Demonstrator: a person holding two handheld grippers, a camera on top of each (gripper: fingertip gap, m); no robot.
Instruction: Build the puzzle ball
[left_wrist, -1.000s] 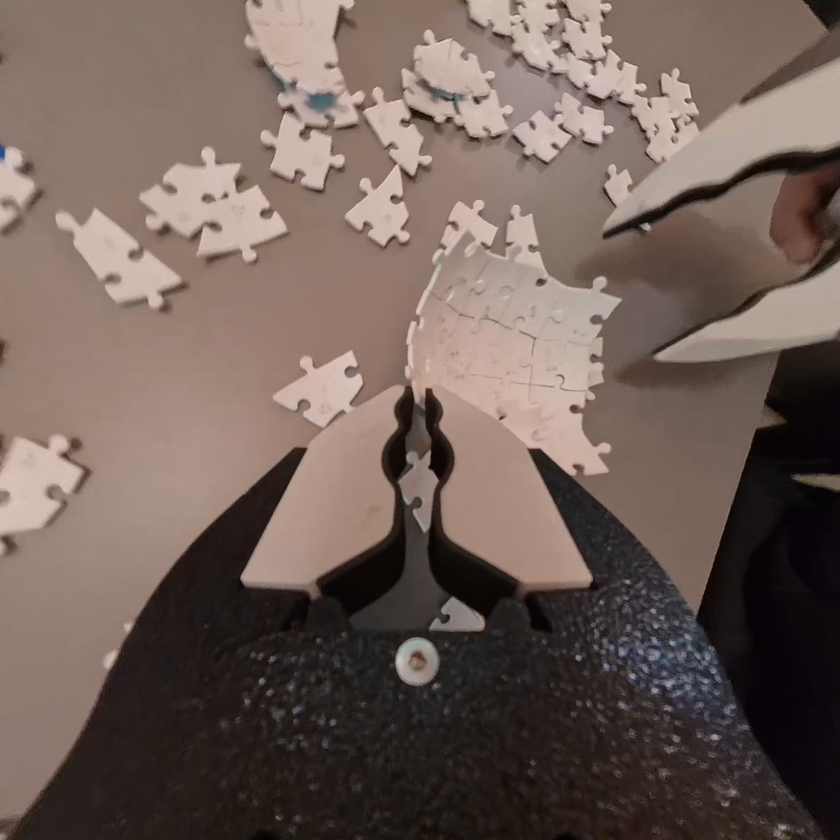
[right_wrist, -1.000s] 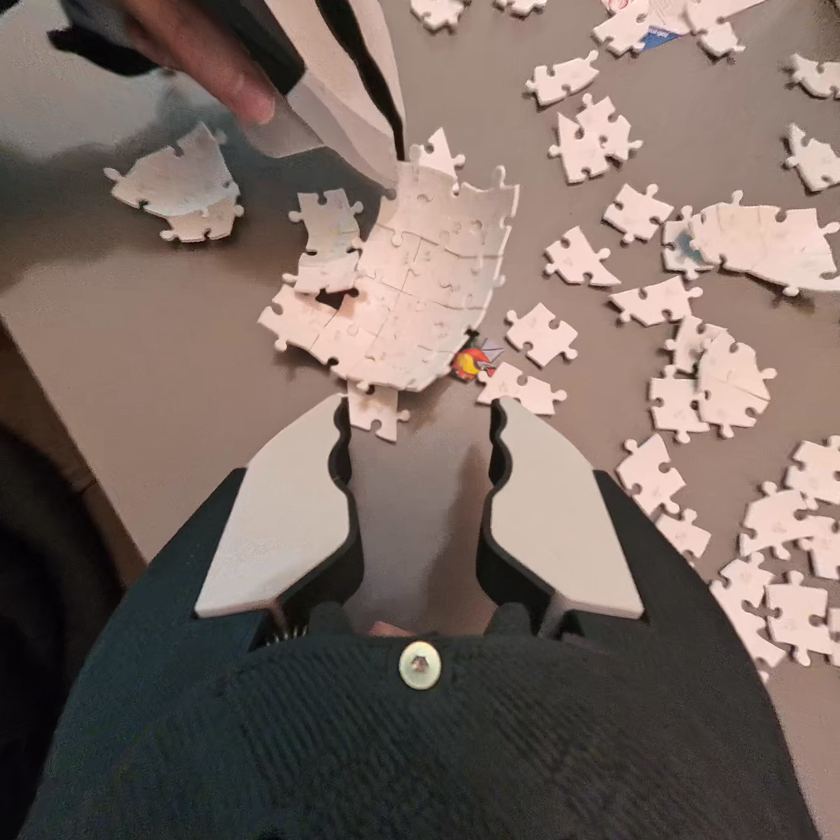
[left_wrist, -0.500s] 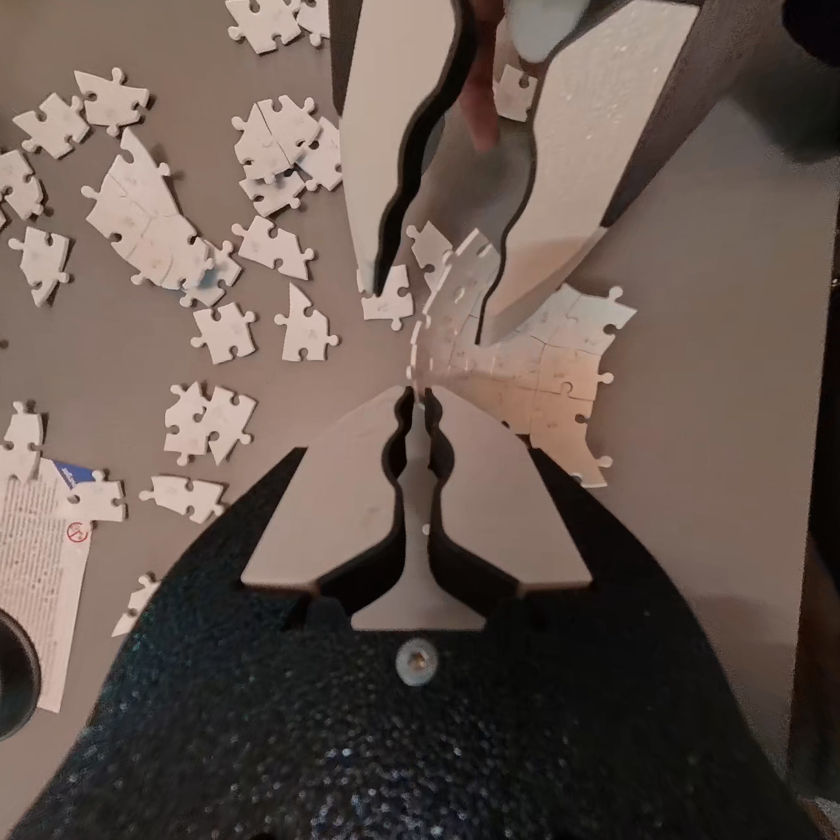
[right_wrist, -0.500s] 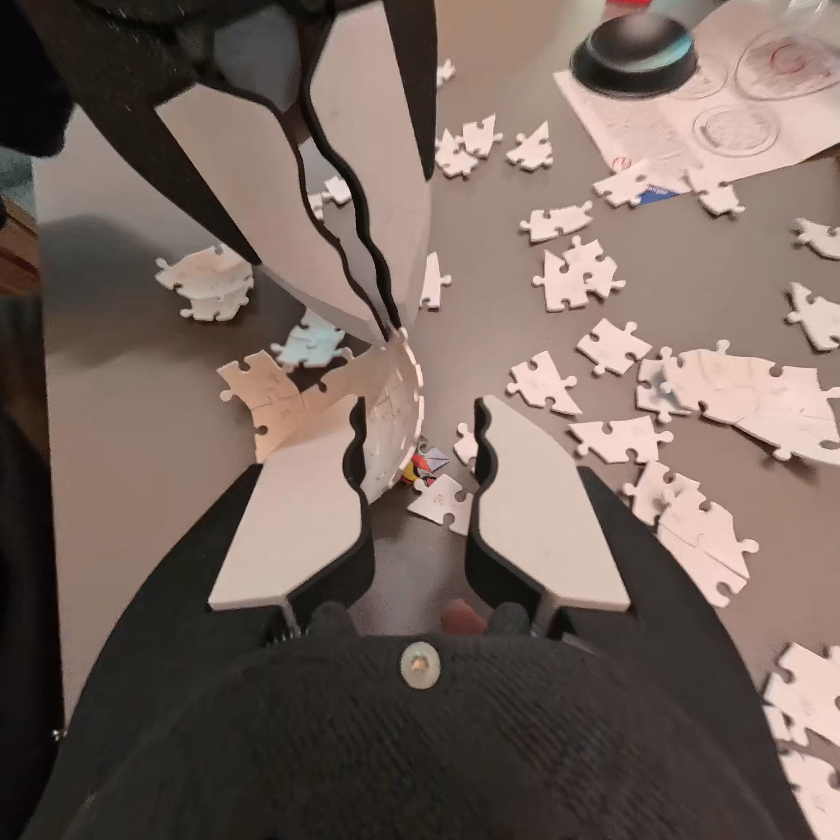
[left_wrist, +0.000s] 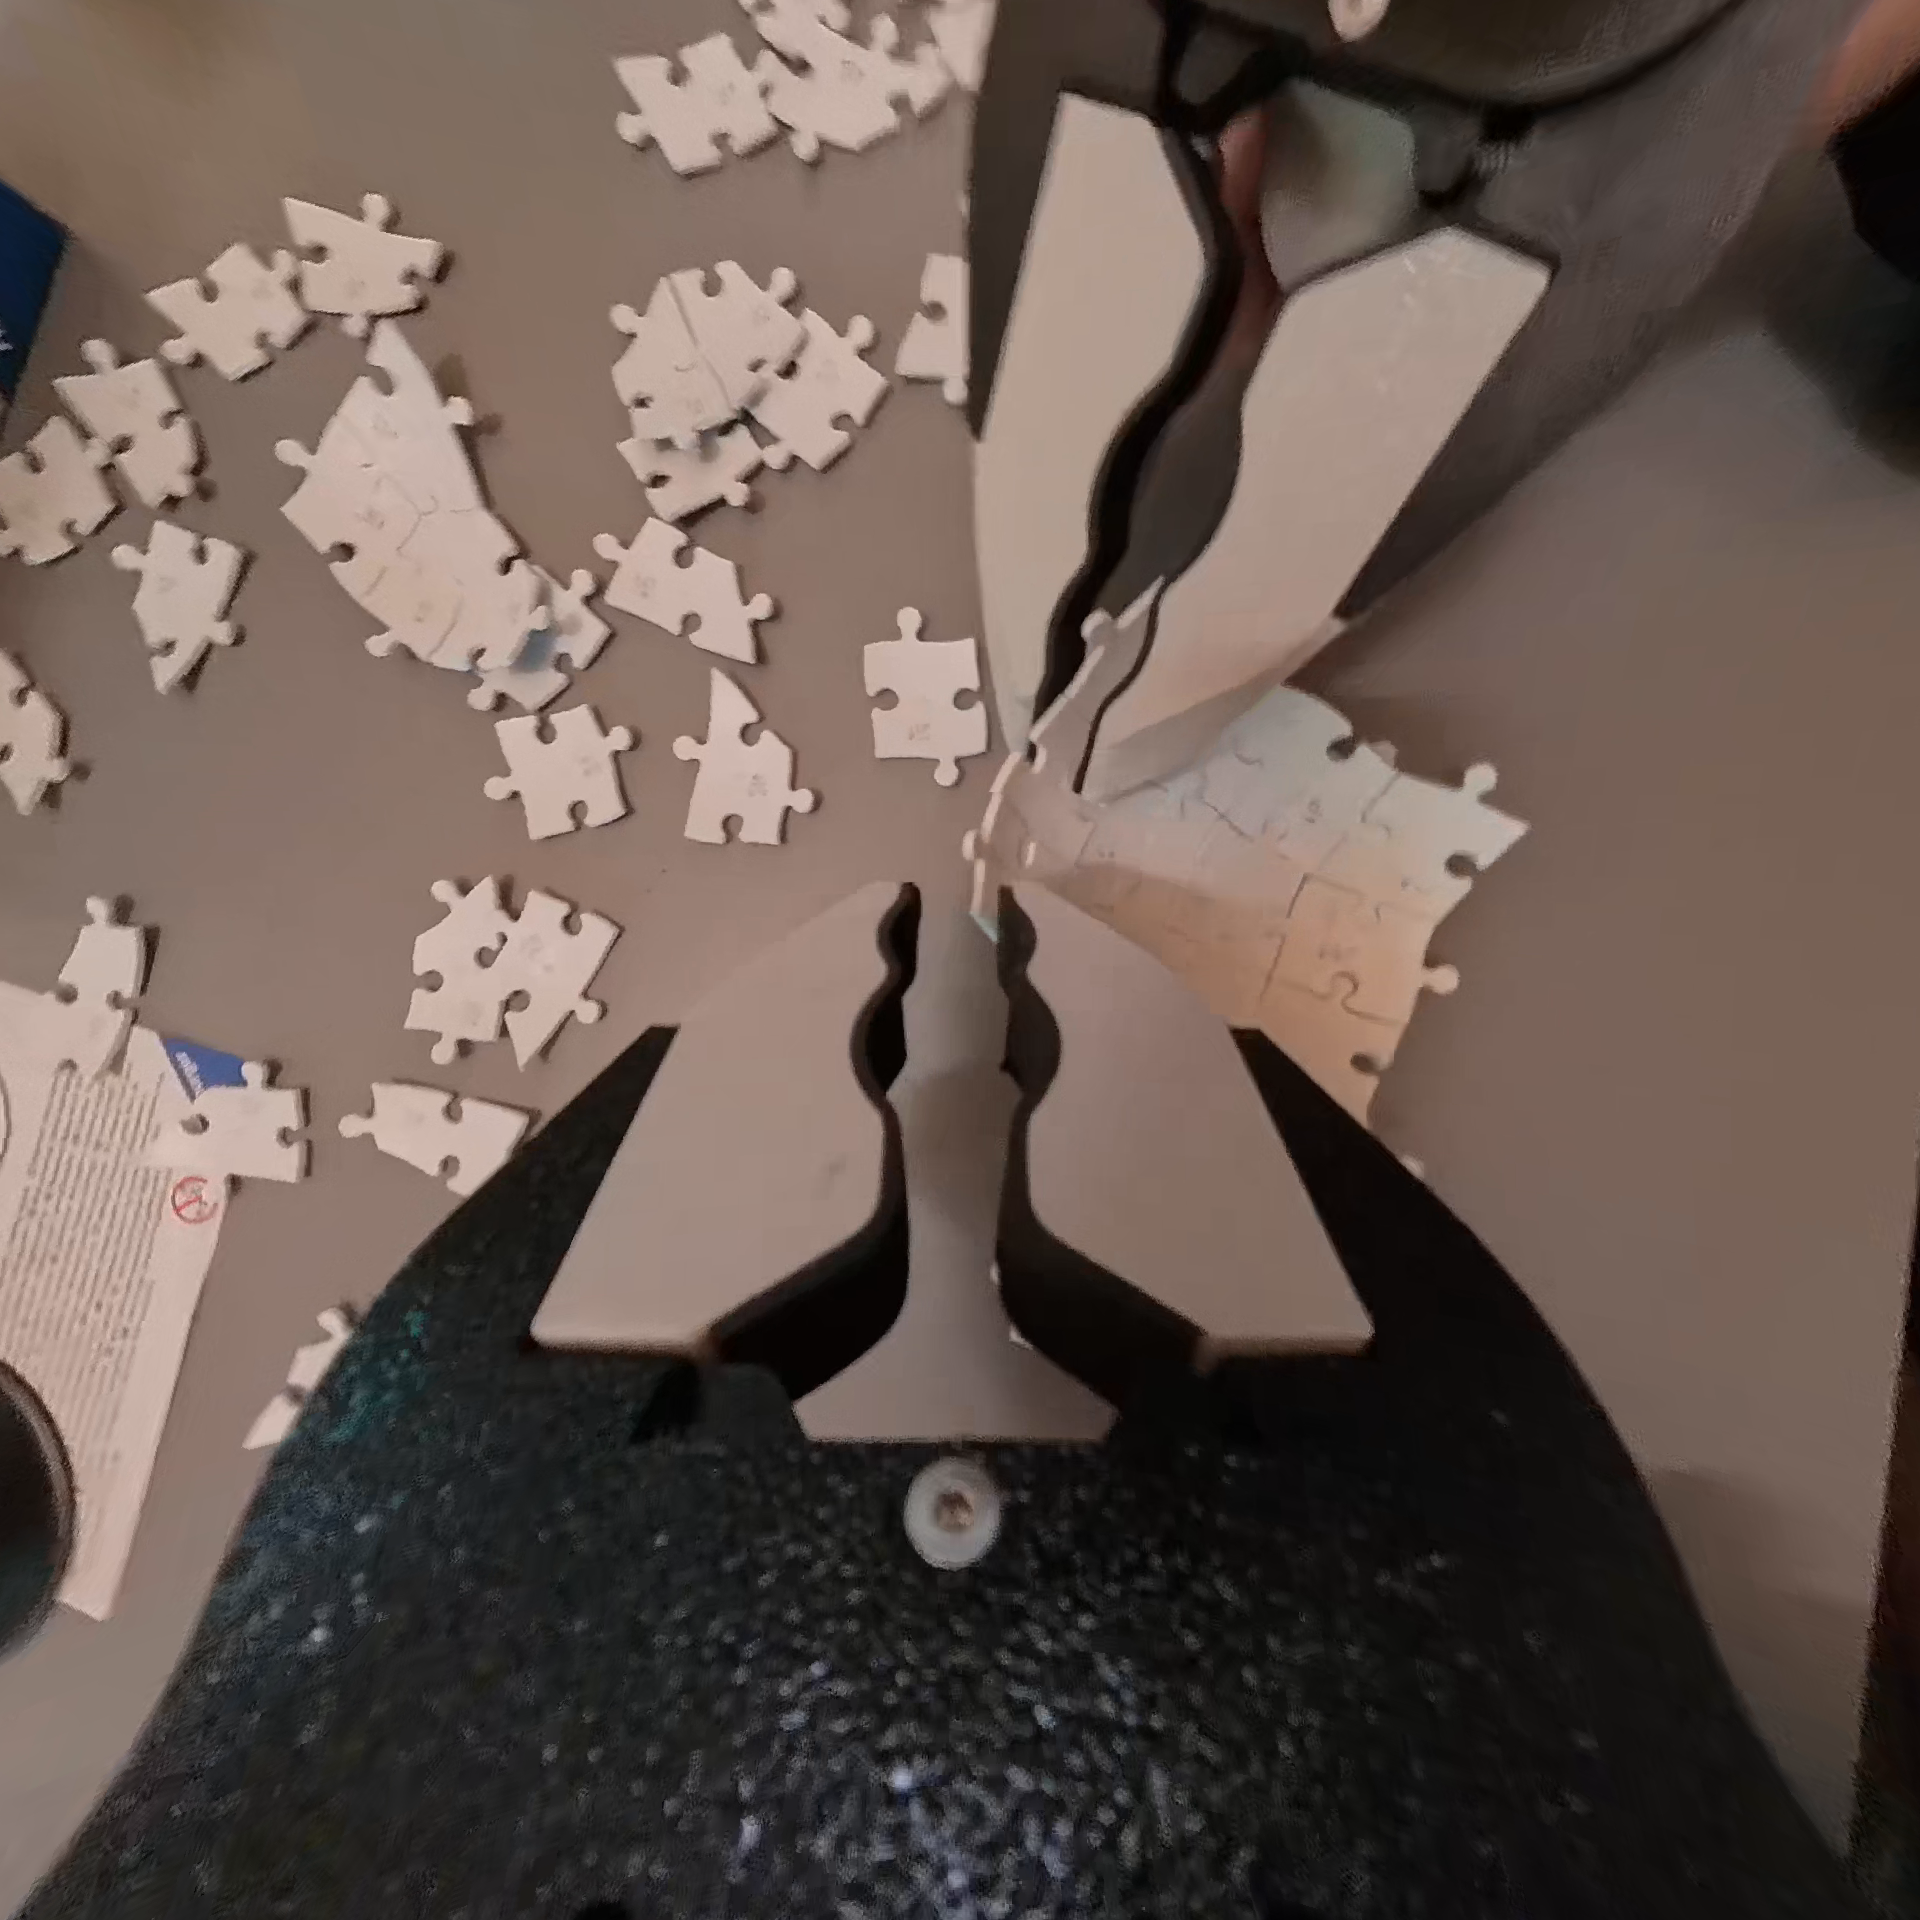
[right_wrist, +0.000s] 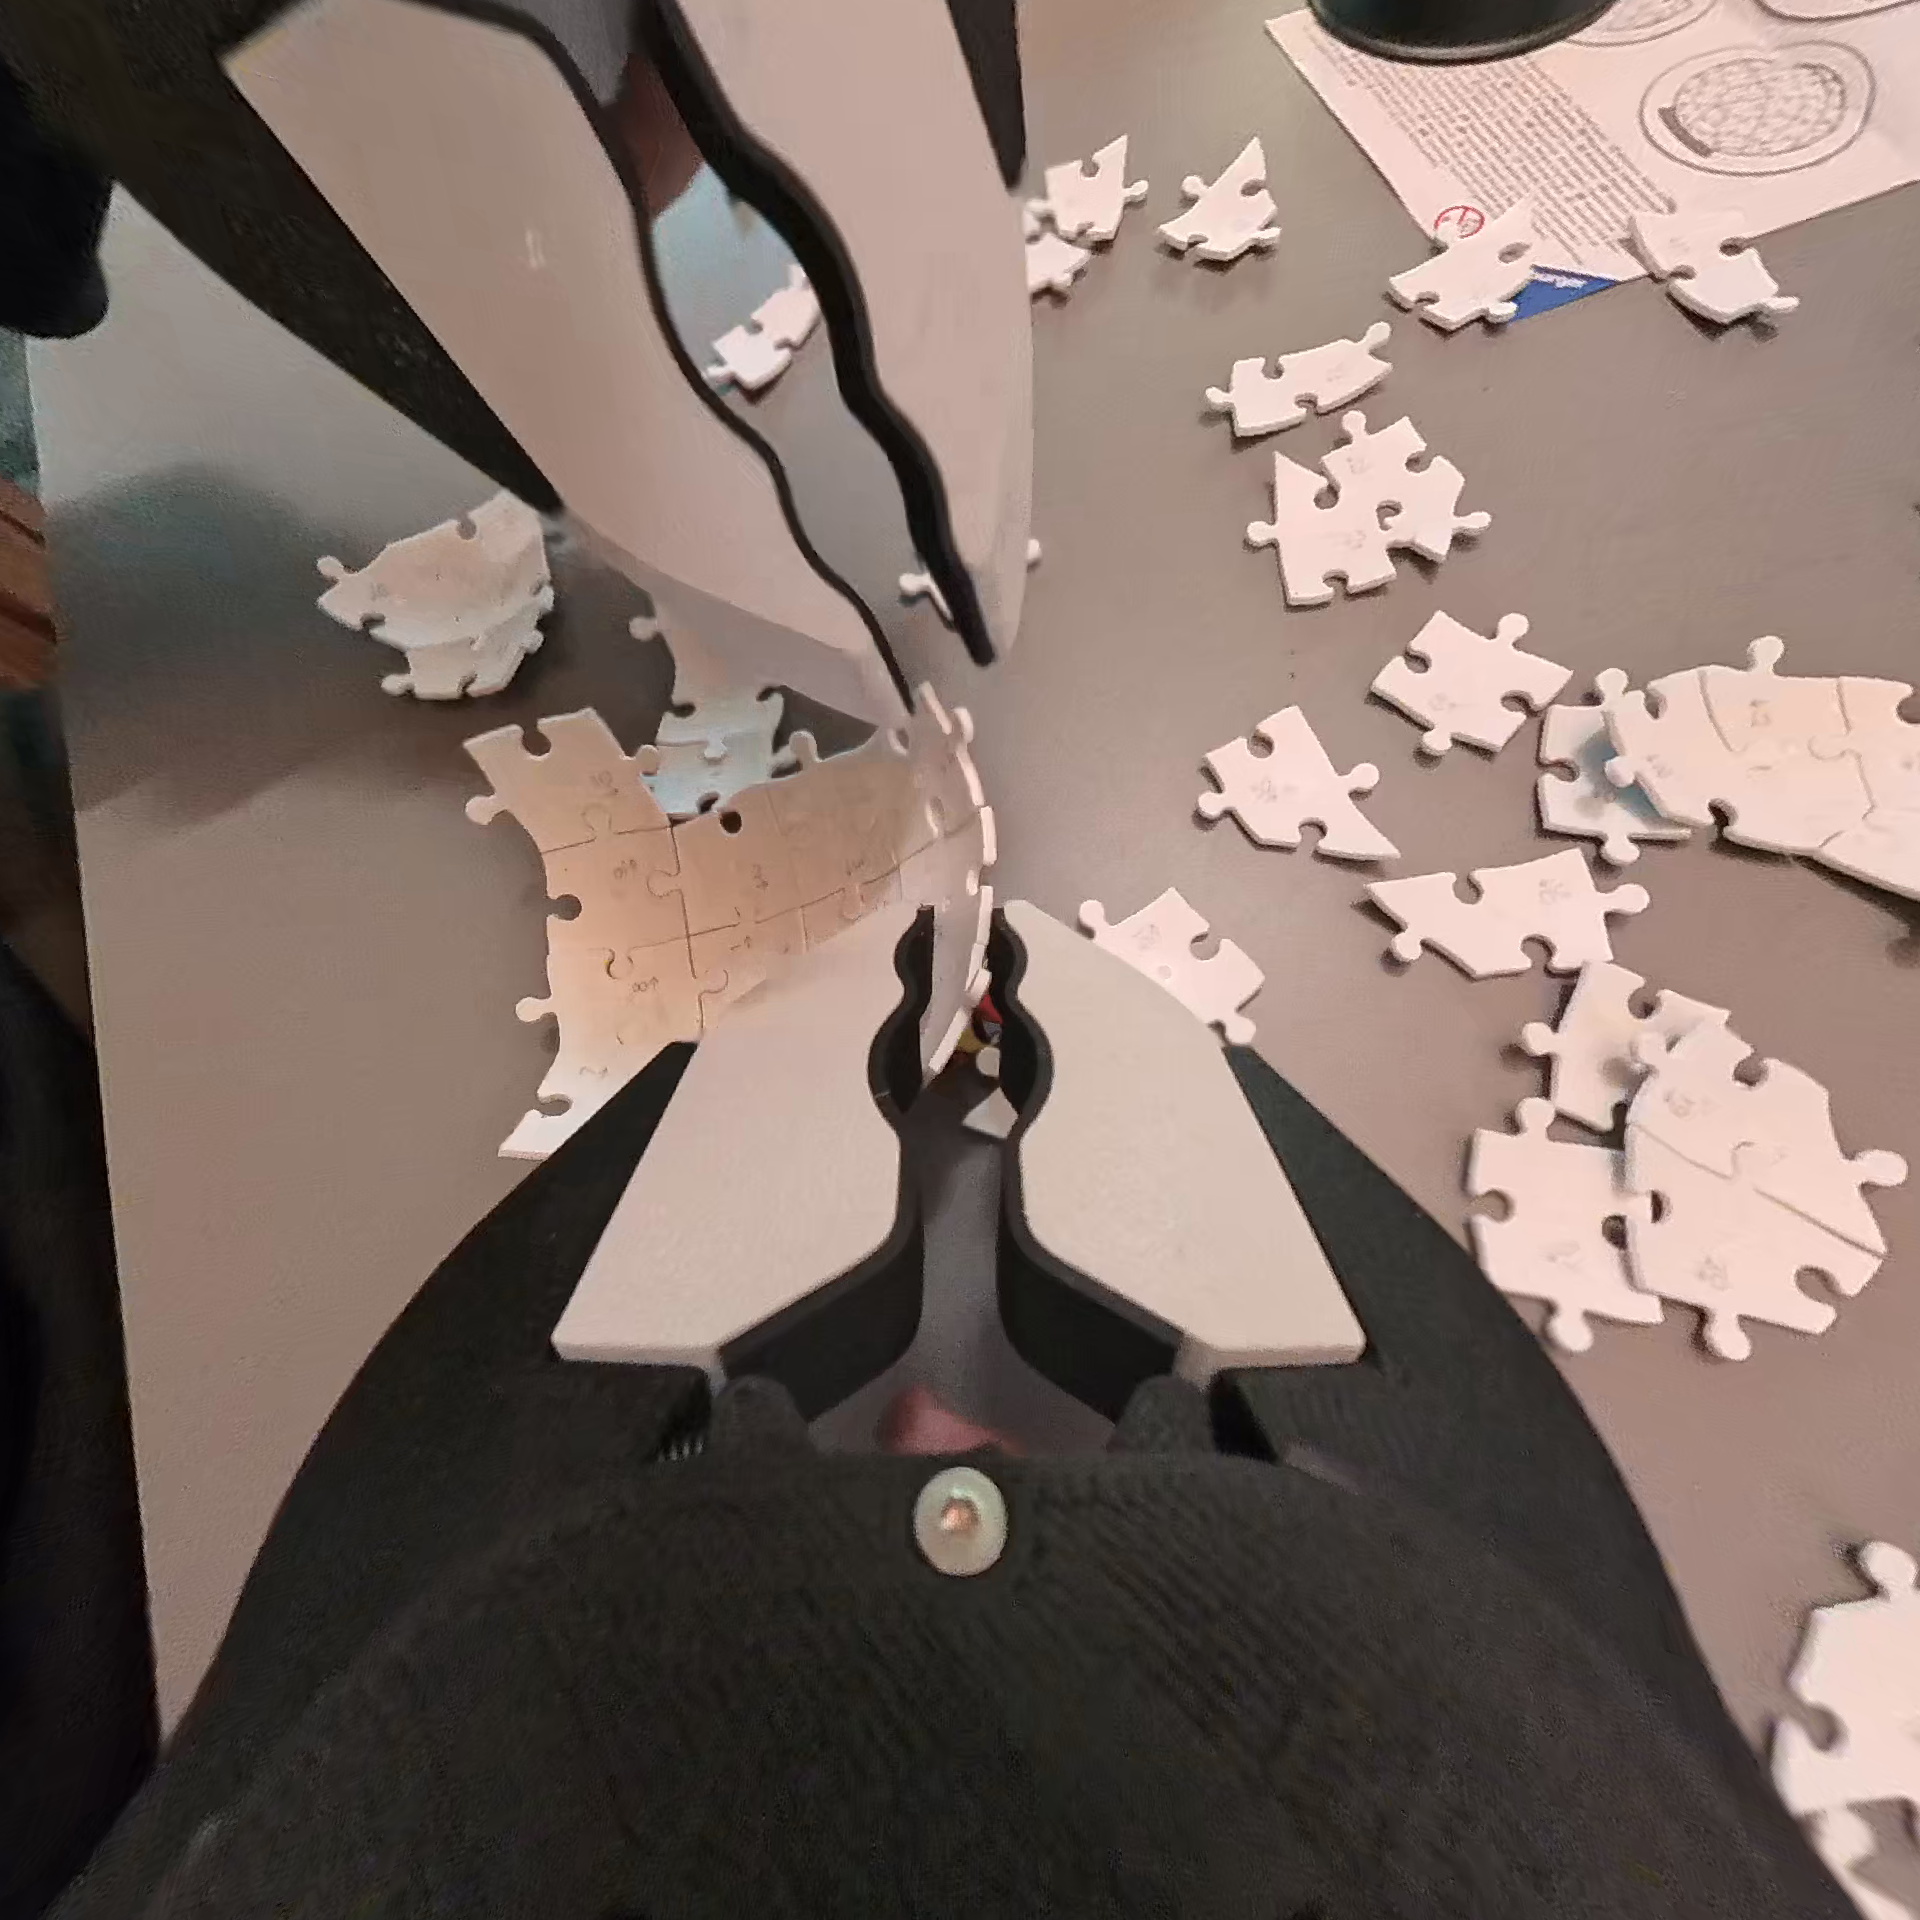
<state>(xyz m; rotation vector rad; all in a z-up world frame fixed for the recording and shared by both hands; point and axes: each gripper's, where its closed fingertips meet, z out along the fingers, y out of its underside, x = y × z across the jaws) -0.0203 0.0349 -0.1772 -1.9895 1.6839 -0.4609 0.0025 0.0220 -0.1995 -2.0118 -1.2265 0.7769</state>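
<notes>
White curved shell of joined cardboard puzzle pieces (right_wrist: 717, 894), raised off the grey table (right_wrist: 1143, 665), looks light and fragile, so my nearly closed right gripper (right_wrist: 961, 925) pinches its rim while my slightly parted left gripper (left_wrist: 956, 899) only touches it.

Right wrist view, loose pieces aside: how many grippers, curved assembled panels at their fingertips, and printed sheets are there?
Grippers: 2, the right gripper and the left gripper
Panels at the fingertips: 1, the curved puzzle panel
Sheets: 1, the printed instruction sheet
Total: 4
</notes>
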